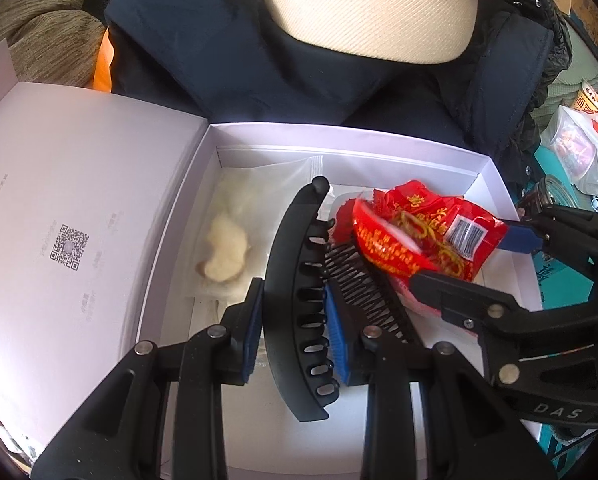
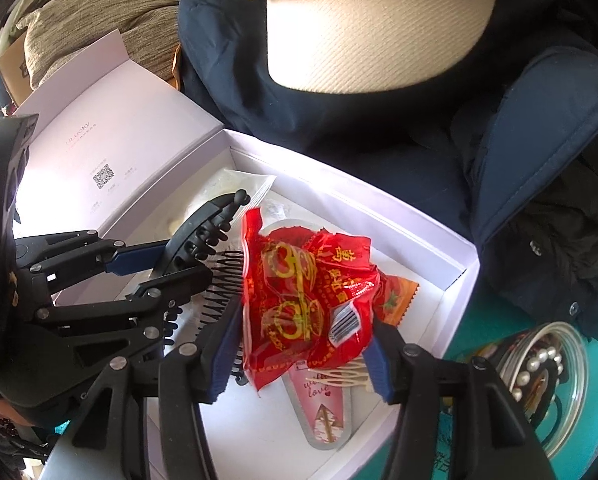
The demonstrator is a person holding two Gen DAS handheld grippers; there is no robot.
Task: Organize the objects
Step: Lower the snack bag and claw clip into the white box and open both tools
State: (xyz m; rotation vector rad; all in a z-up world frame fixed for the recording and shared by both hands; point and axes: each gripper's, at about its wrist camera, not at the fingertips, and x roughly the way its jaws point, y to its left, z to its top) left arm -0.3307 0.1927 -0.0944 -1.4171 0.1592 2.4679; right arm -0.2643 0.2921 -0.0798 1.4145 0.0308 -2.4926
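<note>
Left gripper [image 1: 293, 320] clamps a black hair clip [image 1: 299, 300] over the white box [image 1: 339, 136]. Right gripper [image 2: 303, 344], jaws parted, straddles a red packet [image 2: 299, 300] bearing a barcode, pads not pressing. Lid [image 1: 79, 200] reads "Lucky" beside a QR code; card [image 2: 319, 396] reads "love".

A navy coat [image 1: 227, 48] fills the upper frame beneath a cream cushion [image 1: 371, 12]. A brown woven pillow [image 1: 39, 28] sits upper left; a plastic bag [image 1: 583, 148] lies right.
</note>
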